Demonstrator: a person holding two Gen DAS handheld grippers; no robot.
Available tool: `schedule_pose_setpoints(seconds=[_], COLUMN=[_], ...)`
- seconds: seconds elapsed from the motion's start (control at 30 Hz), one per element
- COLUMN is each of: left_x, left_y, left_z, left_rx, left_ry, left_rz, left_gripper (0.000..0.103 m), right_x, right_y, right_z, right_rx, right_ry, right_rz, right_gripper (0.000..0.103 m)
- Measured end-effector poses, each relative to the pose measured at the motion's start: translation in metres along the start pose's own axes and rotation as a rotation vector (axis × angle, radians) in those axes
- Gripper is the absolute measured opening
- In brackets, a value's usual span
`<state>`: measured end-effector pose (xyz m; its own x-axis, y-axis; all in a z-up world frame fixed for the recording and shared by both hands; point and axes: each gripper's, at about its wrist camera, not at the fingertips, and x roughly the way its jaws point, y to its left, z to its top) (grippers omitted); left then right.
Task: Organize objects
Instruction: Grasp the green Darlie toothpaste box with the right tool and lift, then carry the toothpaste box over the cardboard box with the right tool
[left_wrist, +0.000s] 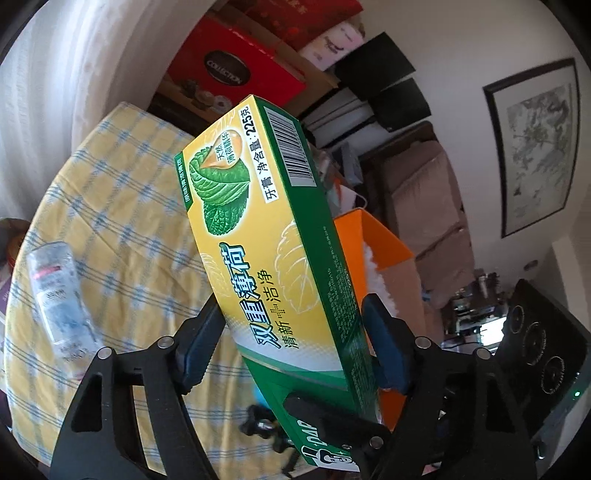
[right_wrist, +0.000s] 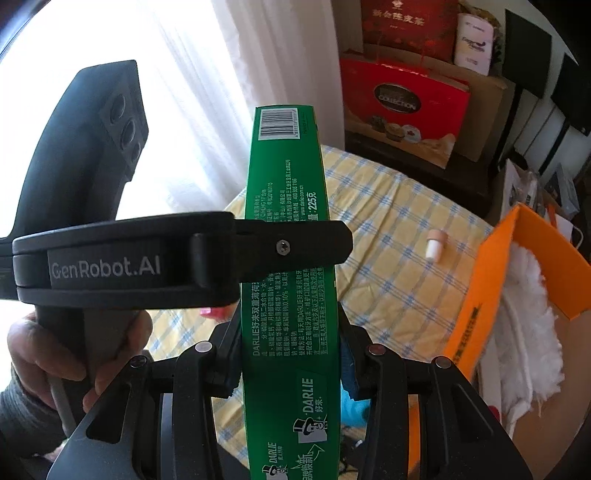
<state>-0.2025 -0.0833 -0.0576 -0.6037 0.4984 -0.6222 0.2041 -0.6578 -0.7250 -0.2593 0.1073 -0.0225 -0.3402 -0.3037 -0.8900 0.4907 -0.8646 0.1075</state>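
A toothpaste box (left_wrist: 273, 236) stands between the left gripper's (left_wrist: 291, 347) jaws, a plastic bottle (left_wrist: 59, 291) at nine o'clock on the checked tabletop (left_wrist: 122, 206).

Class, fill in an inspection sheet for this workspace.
Surface: yellow-and-blue checked tablecloth.
Job's things: green-and-yellow cardboard toothpaste box, held up; open orange cardboard box holding white fluffy cloth.
Clutter: clear plastic bottle lying flat; small pink-and-white stopper.
Grippers: right gripper jaws shut on toothpaste box; left gripper jaws either side of it, contact unclear.
Cables: nothing seen.
Surroundings: white curtain, red gift box, framed picture.
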Motion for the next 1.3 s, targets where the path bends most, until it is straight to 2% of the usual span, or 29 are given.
schedule_pose_setpoints(seconds=[0.37, 0.7, 1.13, 1.2, 1.3], left_x=[0.029, 0.077, 0.142, 0.153, 0.165], left_y=[-0.071, -0.137, -0.199, -0.205, -0.210], left_z=[-0.007, -0.025, -0.058, -0.063, -0.071], left_rx=[0.094, 0.169, 0.223, 0.221, 0.236], left_ry=[0.042, 0.129, 0.234, 0.245, 0.256], left_rz=[-0.043, -0.078, -0.078, -0.067, -0.053], left_gripper=[0.072, 0.072, 0.072, 0.074, 0.082], right_x=[-0.052, -0.093, -0.124, -0.124, -0.124], right_y=[-0.040, -0.094, -0.161, -0.168, -0.183], right_z=[-0.019, -0.055, -0.102, -0.109, -0.116], right_rx=[0.071, 0.167, 0.303, 0.322, 0.359], right_ry=[-0.033, -0.053, -0.065, -0.060, -0.063], right_rz=[-0.056, -0.110, -0.177, -0.195, -0.206], right_gripper=[0.042, 0.042, 0.042, 0.042, 0.042])
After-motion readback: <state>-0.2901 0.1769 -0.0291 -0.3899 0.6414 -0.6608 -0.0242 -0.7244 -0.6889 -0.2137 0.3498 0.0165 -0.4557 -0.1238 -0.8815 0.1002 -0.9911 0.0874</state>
